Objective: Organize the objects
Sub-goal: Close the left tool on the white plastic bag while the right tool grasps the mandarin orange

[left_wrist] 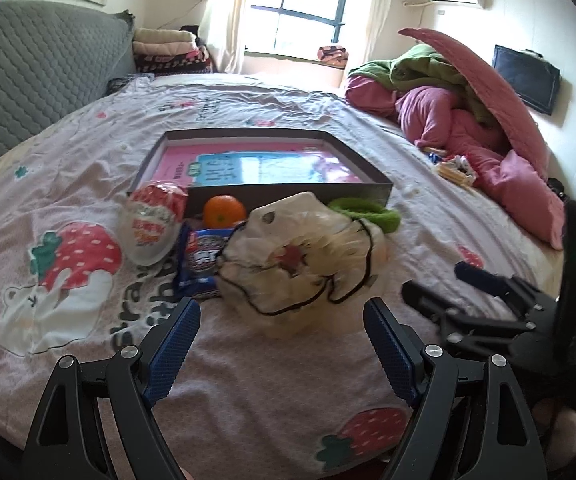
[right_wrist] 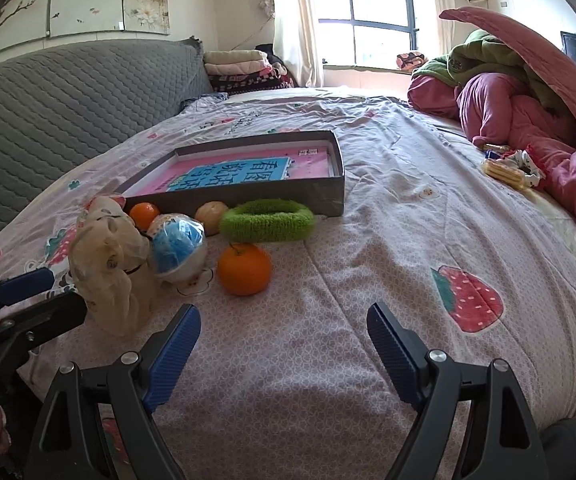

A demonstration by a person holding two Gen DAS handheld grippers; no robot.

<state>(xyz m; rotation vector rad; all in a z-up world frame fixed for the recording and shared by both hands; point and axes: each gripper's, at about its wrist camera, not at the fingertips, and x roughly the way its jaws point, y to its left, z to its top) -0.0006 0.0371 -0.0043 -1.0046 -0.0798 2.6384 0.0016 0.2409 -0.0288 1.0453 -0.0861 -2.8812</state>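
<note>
Left wrist view: left gripper point(left_wrist: 282, 342) stood wide open, nothing btwn its blue pads point(left_wrist: 174, 350), low over the bedsheet point(left_wrist: 248, 380). Just ahead of the fingertips, roughly centred in the gap, sat a crumpled plastic bag point(left_wrist: 302, 268) w/ a black cord. Ahead-left of it lay a blue snack packet point(left_wrist: 202, 262), partly under the bag; further left a red-and-white wrapped ball point(left_wrist: 154, 224). Behind the packet, an orange point(left_wrist: 224, 211) touched the wall of a shallow grey box point(left_wrist: 288, 194) holding a pink-and-blue book point(left_wrist: 264, 164). A green fuzzy ring point(left_wrist: 368, 212) peeked out behind the bag on the right side. Right gripper point(left_wrist: 440, 286) showed off to the right, also spread open.

Right wrist view: right gripper point(right_wrist: 284, 340) gaped wide, empty, over bare sheet. Ahead & slightly left sat a second orange point(right_wrist: 244, 269); left of that a blue-filled wrapped ball point(right_wrist: 178, 254) touching the bag. Beyond, the ring lay against the box's near wall, w/ a pale round fruit point(right_wrist: 211, 212) just beside its left end. Far right: pink bedding pile point(right_wrist: 528, 112).
</note>
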